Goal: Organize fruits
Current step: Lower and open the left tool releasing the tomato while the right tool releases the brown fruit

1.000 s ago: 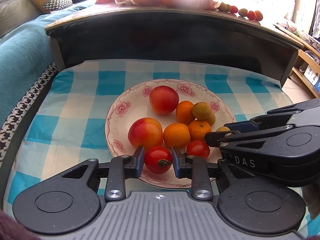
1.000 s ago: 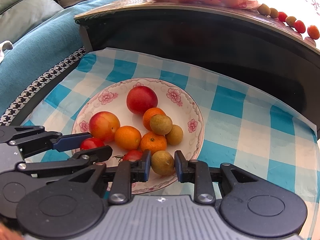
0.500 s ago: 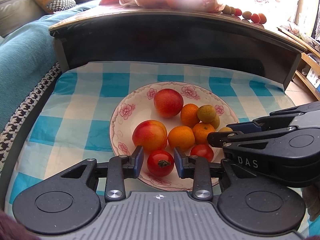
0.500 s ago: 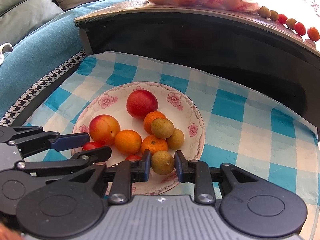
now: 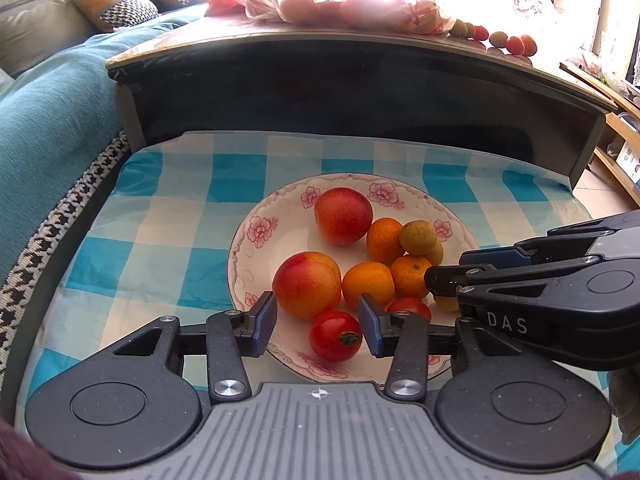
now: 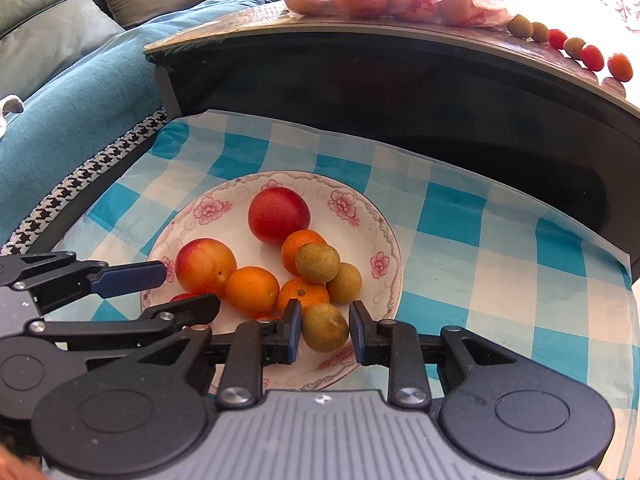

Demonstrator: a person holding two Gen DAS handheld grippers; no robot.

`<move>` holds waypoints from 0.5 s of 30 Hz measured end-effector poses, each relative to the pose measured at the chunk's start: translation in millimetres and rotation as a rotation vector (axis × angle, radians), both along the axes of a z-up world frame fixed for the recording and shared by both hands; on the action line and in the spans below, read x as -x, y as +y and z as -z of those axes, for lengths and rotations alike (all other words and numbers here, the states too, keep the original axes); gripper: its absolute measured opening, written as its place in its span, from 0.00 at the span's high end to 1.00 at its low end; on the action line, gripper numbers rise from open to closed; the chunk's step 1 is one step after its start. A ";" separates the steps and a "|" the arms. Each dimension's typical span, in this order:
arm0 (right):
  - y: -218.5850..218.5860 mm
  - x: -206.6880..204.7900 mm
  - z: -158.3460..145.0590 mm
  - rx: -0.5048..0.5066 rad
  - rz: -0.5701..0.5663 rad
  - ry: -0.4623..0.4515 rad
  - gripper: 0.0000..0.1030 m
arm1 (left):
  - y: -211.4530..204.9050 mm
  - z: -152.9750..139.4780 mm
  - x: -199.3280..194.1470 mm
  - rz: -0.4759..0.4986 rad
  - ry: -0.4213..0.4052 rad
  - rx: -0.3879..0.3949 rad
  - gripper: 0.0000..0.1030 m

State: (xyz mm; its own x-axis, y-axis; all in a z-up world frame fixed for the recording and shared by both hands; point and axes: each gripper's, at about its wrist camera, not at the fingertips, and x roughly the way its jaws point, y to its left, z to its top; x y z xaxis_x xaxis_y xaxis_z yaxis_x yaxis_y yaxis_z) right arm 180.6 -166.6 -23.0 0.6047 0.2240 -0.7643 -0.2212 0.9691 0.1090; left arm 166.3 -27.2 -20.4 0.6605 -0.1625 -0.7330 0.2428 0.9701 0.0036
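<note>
- My left gripper (image 5: 318,326) is spread wide around a cherry tomato (image 5: 335,336) on the floral plate (image 5: 256,240); neither pad touches it.
- My right gripper (image 6: 324,330) also stands parted, bracketing a brown-green longan (image 6: 325,327) at the plate's near rim, with slim gaps either side.
- "DAS" is readable on the right gripper's side in the left view.
- The plate rests on a blue checked cloth (image 6: 480,248).

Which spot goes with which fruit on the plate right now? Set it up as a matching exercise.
Things:
1. cherry tomato
2. brown-green fruit
3. dark red plum
4. row of small fruits

Places:
A. far side of the plate
B. between the open left tongs
C. upper tabletop
D. between the open right tongs

Pairs: 1-B, 2-D, 3-A, 4-C
</note>
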 end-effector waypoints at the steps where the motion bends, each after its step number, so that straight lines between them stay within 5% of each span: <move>1: -0.5 0.3 -0.5 -0.001 0.001 0.000 0.61 | 0.0 -0.6 0.0 0.000 -0.002 0.000 0.47; 15: -3.5 0.6 -2.8 -0.005 0.010 -0.006 0.61 | -0.5 -2.2 0.2 -0.005 -0.011 0.000 0.42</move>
